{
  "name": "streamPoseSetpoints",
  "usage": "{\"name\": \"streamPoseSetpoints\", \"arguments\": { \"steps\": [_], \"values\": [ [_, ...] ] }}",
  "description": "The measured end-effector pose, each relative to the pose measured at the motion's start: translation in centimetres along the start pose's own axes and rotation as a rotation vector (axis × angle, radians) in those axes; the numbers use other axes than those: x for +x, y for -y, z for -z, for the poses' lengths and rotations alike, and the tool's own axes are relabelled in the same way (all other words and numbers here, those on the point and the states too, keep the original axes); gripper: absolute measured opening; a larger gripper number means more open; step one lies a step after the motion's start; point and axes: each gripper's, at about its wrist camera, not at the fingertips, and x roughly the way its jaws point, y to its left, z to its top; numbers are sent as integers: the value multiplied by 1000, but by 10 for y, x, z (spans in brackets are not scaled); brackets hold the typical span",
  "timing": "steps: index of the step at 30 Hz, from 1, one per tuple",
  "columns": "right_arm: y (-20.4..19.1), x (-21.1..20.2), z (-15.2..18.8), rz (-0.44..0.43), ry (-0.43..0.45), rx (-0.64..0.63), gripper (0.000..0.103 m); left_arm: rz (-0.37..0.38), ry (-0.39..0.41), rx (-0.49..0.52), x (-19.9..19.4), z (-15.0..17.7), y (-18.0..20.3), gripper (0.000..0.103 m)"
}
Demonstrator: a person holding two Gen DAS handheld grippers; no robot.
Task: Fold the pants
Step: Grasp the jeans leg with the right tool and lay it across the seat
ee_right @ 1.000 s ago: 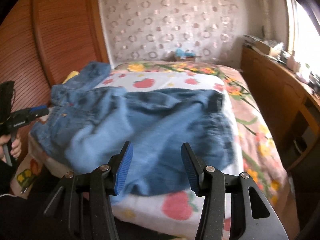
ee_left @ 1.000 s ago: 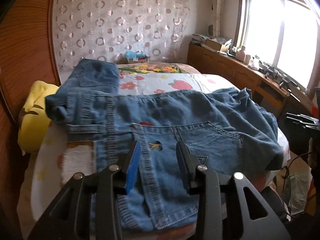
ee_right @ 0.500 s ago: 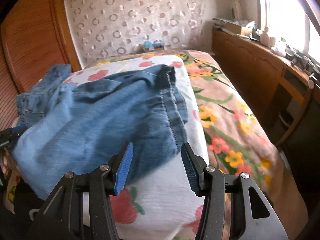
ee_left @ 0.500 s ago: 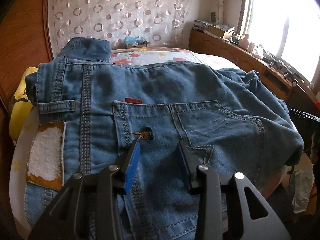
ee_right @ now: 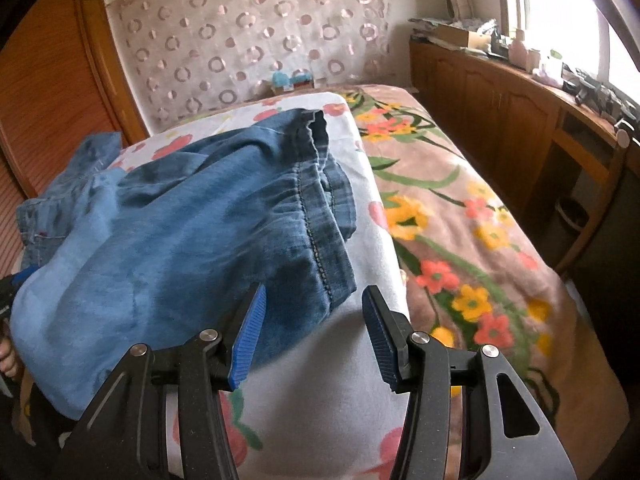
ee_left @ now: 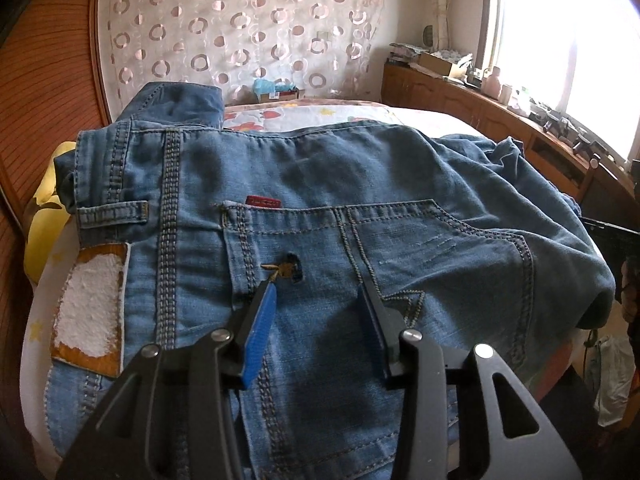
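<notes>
A big bed fills the room, with a flowery brown blanket on one side and a white sheet with red fruit pictures on the other. Behind the bed hangs a pale curtain with round rings, and a long wooden cabinet runs under the bright window. The blue pants lie spread out on the white sheet, across the bed. Seen from the left wrist, the waist part is up close, with a back pocket, a belt loop, a small red tag and a white patch with a brown edge. Seen from the right wrist, the leg ends lie bunched near the middle of the bed, with the stitched hem facing the blanket. Something yellow and soft peeks out from under the pants at the bed's edge; it may be a pillow, but it is hard to tell. The left tongs sit right over the back pocket with the two sides apart. They have just been opening, and they are not pinching the cloth. The right tongs hang over the corner of the hem, also apart, holding nothing. At the far left of the right wrist view, a few fingers of the person show beside the pants.
</notes>
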Motion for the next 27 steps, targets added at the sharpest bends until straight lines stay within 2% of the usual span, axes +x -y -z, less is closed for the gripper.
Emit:
{"name": "streamPoseSetpoints", "arguments": {
  "steps": [3,4,5,6,8,13,17,27],
  "values": [
    [0,1,-3,-7,3,0,50,4,-7,-9,-1,-2,0,41],
    [0,2,-4,-14,3,-3,40,6,-9,-11,-2,-3,0,41],
    [-1,2,-4,-11,4,-10,22,6,-9,-13,-5,-3,-1,41],
    [-2,1,-5,2,9,-21,15,7,-8,-13,-7,-5,-2,41],
    [-2,-4,-8,-30,21,-20,7,8,2,-14,-15,-7,-3,41],
    [-19,-39,-27,-60,121,-60,4,21,41,-30,-33,-9,-7,41],
    [-49,-66,-52,-107,181,-136,4,16,85,-44,-53,-16,-12,41],
    [-181,-109,-98,-314,278,-390,4,-13,183,-75,-105,-24,-39,41]
  ]
}}
